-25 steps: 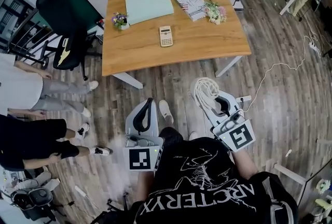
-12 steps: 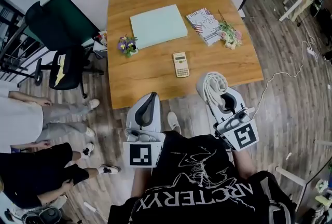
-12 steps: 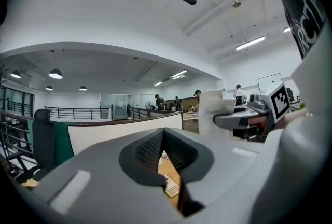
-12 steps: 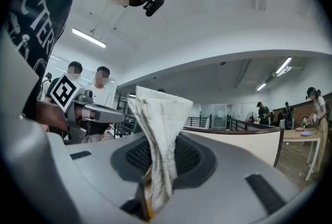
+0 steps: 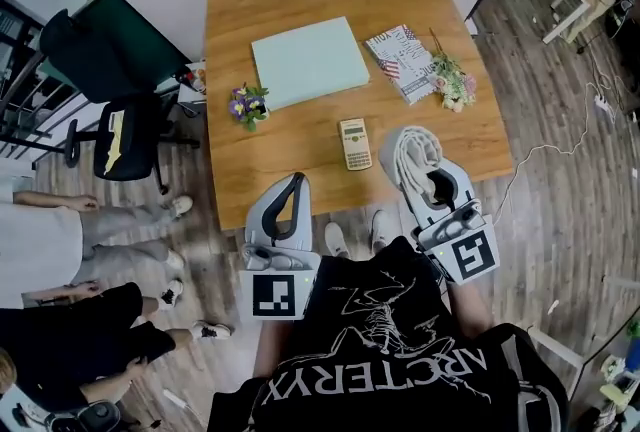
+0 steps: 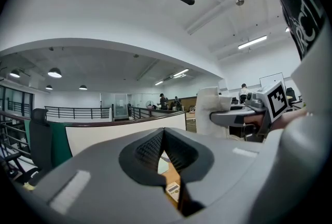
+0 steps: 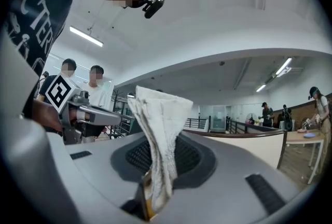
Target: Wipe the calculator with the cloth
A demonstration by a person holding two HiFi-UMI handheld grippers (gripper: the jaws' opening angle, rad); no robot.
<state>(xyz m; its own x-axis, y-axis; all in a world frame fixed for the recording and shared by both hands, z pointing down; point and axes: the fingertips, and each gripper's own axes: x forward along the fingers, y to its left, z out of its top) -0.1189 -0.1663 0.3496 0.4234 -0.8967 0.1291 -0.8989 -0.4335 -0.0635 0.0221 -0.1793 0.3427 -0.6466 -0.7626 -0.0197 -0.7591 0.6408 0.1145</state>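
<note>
A small beige calculator (image 5: 354,143) lies flat on the wooden table (image 5: 290,175), near its front edge. My right gripper (image 5: 410,148) is shut on a folded white cloth (image 5: 414,156), which hangs just right of the calculator. In the right gripper view the cloth (image 7: 160,137) sticks up from between the jaws. My left gripper (image 5: 293,186) hovers at the table's front edge, left of the calculator, shut with nothing in it. In the left gripper view a slit under the left gripper's (image 6: 164,131) tips shows the calculator (image 6: 173,190).
On the table lie a pale green pad (image 5: 306,61) and a patterned book (image 5: 400,50), with small flower pots at the left (image 5: 246,105) and right (image 5: 452,80). A black office chair (image 5: 112,95) stands left of the table. Seated people's legs (image 5: 60,220) are at the far left.
The person has stepped up to the table. Both grippers have moved forward from over the floor to the table's front edge, the right one still holding the cloth.
</note>
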